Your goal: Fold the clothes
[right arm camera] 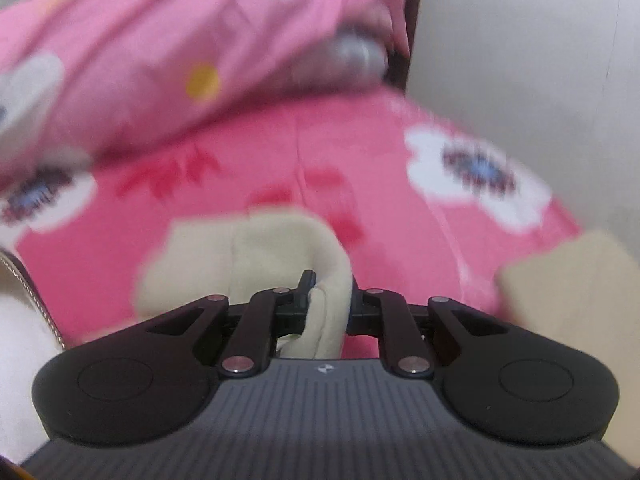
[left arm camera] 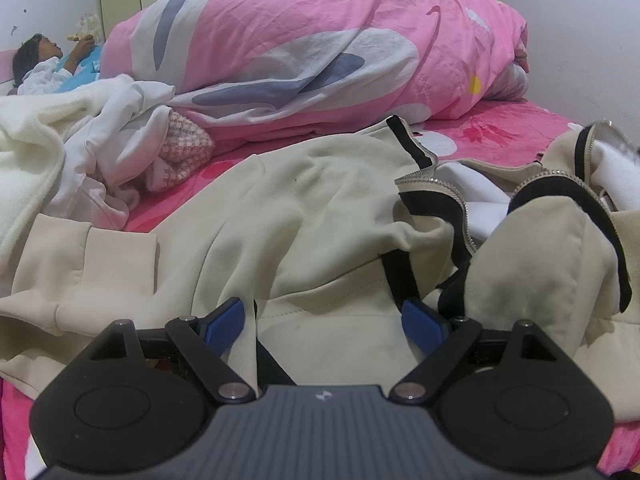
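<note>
The bed [left arm camera: 520, 120], under a pink flowered sheet, carries everything; a rolled pink quilt [left arm camera: 320, 48] lies along its far side, and a person [left arm camera: 44, 60] reclines at its far left corner. A heap of white clothes [left arm camera: 80, 140] sits by the left edge.

The cream zip jacket [left arm camera: 312, 208] with black trim is spread across the near part of the bed. Its long axis runs roughly left to right in the left wrist view, with the opened zip front [left arm camera: 432, 184] toward the right.

The left hand-held gripper [left arm camera: 326, 320] hovers directly over the jacket's near edge. Its jaws are spread wide with the blue pads [left arm camera: 224, 324] on either side of a cloth ridge, and no pad visibly presses on the fabric.

The right hand-held gripper [right arm camera: 328, 300] is nearly closed and pinches a fold of cream cloth [right arm camera: 248, 256], probably a sleeve or front panel of the same jacket. That view is motion-blurred, so which part it is cannot be told. The held fold hangs above bare sheet near the bed's right edge.

The coming fold seems to turn on carrying that held piece leftward across the jacket's long axis, toward the body under the left hand-held gripper. The left one is nearer the body and could pin it.
</note>
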The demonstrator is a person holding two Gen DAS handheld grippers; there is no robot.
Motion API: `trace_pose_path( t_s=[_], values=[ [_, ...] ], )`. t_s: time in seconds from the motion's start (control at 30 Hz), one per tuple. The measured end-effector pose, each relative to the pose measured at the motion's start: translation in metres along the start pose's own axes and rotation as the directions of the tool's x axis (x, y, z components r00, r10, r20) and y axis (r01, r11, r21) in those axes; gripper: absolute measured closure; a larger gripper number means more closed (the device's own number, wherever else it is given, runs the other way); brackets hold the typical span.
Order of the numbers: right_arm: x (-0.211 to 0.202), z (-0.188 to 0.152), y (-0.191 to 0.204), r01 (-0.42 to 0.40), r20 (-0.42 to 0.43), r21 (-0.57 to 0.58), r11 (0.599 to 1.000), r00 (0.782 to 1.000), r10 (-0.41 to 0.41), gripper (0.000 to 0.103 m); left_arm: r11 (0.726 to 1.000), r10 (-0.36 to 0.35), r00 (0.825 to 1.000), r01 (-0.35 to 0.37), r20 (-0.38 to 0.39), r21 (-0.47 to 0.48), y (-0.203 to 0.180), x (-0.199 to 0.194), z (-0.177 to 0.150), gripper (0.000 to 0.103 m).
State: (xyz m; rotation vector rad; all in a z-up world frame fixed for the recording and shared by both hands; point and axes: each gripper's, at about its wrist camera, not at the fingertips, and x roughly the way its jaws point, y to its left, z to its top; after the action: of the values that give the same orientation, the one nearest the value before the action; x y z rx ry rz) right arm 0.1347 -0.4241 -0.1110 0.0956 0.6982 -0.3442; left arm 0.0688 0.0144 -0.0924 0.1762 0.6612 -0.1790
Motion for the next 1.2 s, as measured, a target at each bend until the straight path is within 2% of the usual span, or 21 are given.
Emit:
trace_pose_path(
  t_s=[0.07,0.1,0.13,0.2,0.37,0.47,0.53,0.63,0.77,0.83,0.87,0.97,1.0,1.03,1.1,1.17,1.2],
  values=[
    [0.002,-0.007,-0.007,-0.019,-0.008,0.044,0.999,1.000,0.019,0.085,1.000,0.001,1.000,-0.001,-0.005,-0.003,0.000,0.000,0.000,0.015],
    [0.001,-0.010,-0.010,-0.029,-0.006,0.064,0.998,1.000,0.030,0.079,1.000,-0.001,1.000,0.001,-0.005,-0.004,0.001,0.000,0.000,0.015],
    [-0.002,-0.011,-0.013,-0.035,-0.006,0.078,0.996,0.999,0.035,0.066,1.000,-0.002,1.000,0.002,0.000,-0.008,0.002,-0.001,0.001,0.015],
    [-0.015,-0.009,-0.017,-0.042,-0.002,0.098,0.994,0.999,0.042,0.050,1.000,-0.004,1.000,0.004,0.014,-0.018,0.004,-0.004,0.001,0.016],
    [-0.084,-0.008,-0.029,-0.082,0.105,0.096,0.992,0.992,0.072,0.041,0.998,-0.026,0.997,0.029,0.070,-0.048,0.011,-0.023,0.001,0.017],
    [-0.130,-0.010,-0.028,-0.169,0.162,0.081,0.982,0.975,0.154,0.036,0.996,-0.063,0.994,0.069,0.090,-0.065,0.015,-0.036,0.002,0.017],
    [-0.153,-0.014,-0.014,-0.274,0.164,0.036,0.961,0.950,0.265,0.028,0.990,-0.111,0.989,0.118,0.098,-0.075,0.019,-0.045,0.000,0.017],
    [-0.175,-0.023,0.018,-0.431,0.118,-0.064,0.900,0.892,0.436,0.018,0.979,-0.188,0.977,0.194,0.098,-0.059,0.020,-0.059,-0.007,0.017],
    [-0.187,-0.046,0.085,-0.607,0.003,-0.235,0.759,0.780,0.625,0.018,0.975,-0.224,0.972,0.224,0.076,0.007,0.014,-0.073,-0.022,0.017],
    [-0.187,-0.058,0.121,-0.648,-0.044,-0.311,0.696,0.741,0.670,0.018,0.975,-0.221,0.973,0.219,0.064,0.037,0.011,-0.078,-0.030,0.017],
    [-0.187,-0.062,0.137,-0.659,-0.065,-0.337,0.672,0.728,0.682,0.018,0.975,-0.218,0.974,0.216,0.058,0.051,0.010,-0.080,-0.034,0.017],
    [-0.179,-0.071,0.173,-0.680,-0.117,-0.379,0.628,0.708,0.696,0.020,0.975,-0.215,0.975,0.211,0.049,0.074,0.010,-0.086,-0.044,0.017],
    [-0.177,-0.073,0.180,-0.687,-0.139,-0.376,0.622,0.705,0.695,0.028,0.974,-0.218,0.975,0.214,0.049,0.074,0.010,-0.088,-0.046,0.017],
    [-0.175,-0.076,0.185,-0.698,-0.172,-0.367,0.615,0.701,0.693,0.057,0.973,-0.220,0.974,0.216,0.048,0.075,0.011,-0.090,-0.048,0.017],
    [-0.172,-0.082,0.193,-0.706,-0.217,-0.341,0.620,0.701,0.679,0.082,0.972,-0.225,0.973,0.221,0.047,0.077,0.012,-0.094,-0.053,0.017],
    [-0.179,-0.084,0.195,-0.725,-0.222,-0.320,0.611,0.684,0.695,0.090,0.970,-0.234,0.971,0.230,0.049,0.076,0.014,-0.098,-0.056,0.017],
    [-0.187,-0.084,0.195,-0.743,-0.219,-0.304,0.596,0.663,0.716,0.092,0.969,-0.241,0.969,0.237,0.053,0.074,0.015,-0.100,-0.057,0.017]
  ],
)
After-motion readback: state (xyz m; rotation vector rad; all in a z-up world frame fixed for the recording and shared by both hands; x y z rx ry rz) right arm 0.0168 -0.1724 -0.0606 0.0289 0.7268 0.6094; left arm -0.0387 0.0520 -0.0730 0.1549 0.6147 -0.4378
